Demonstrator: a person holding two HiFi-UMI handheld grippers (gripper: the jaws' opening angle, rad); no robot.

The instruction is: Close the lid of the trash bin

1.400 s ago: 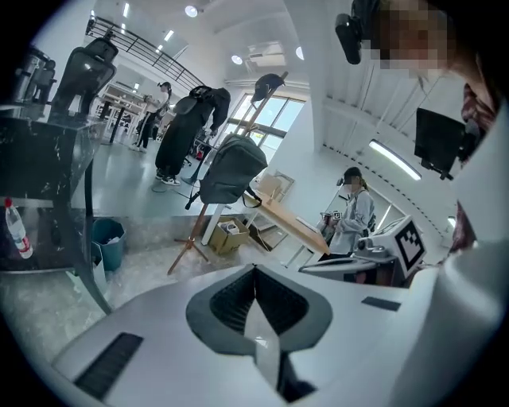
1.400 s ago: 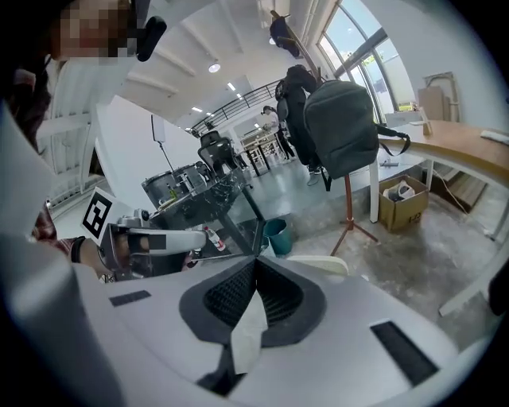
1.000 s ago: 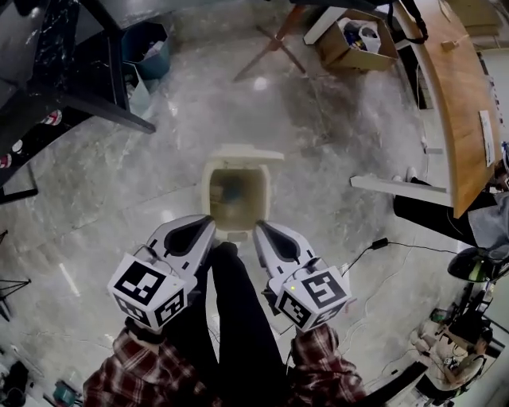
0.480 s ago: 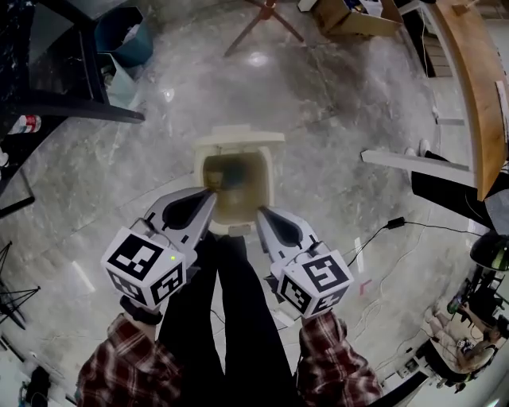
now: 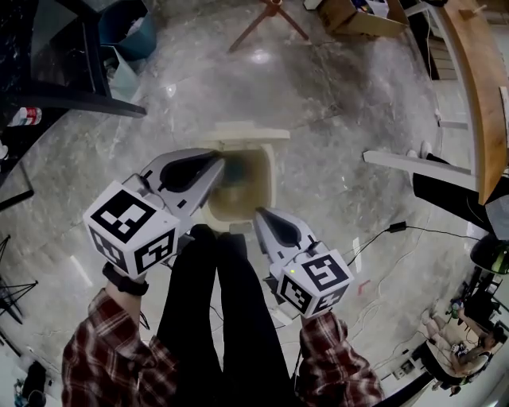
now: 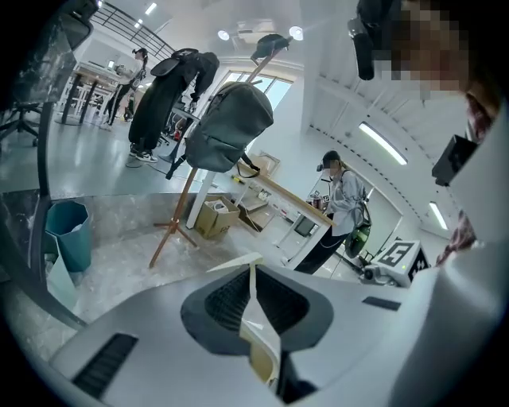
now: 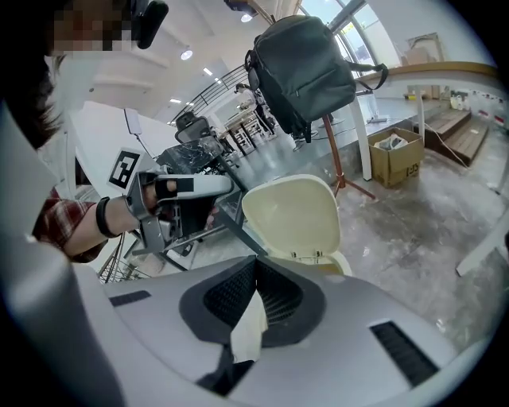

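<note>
A cream trash bin (image 5: 266, 187) stands open on the marble floor just ahead of my feet, its lid (image 5: 242, 135) upright at the far side. My left gripper (image 5: 219, 164) is raised over the bin's left rim, jaws shut and empty. In the left gripper view its tips (image 6: 253, 269) meet in front of the lid's edge (image 6: 235, 262). My right gripper (image 5: 260, 215) hangs lower by the bin's near right corner, shut with nothing in it. In the right gripper view the lid (image 7: 294, 219) faces the shut tips (image 7: 256, 265).
A blue bin (image 5: 127, 32) and a black desk frame (image 5: 71, 95) stand at the far left. A coat stand's wooden legs (image 5: 266, 16) and a cardboard box (image 5: 350, 16) are beyond the bin. A wooden table (image 5: 477, 87), white beam (image 5: 406, 167) and cable (image 5: 382, 234) lie right.
My left gripper has lifted and moved forward, from beside my legs to over the bin's left rim. The right gripper has hardly moved. The lid stays upright.
</note>
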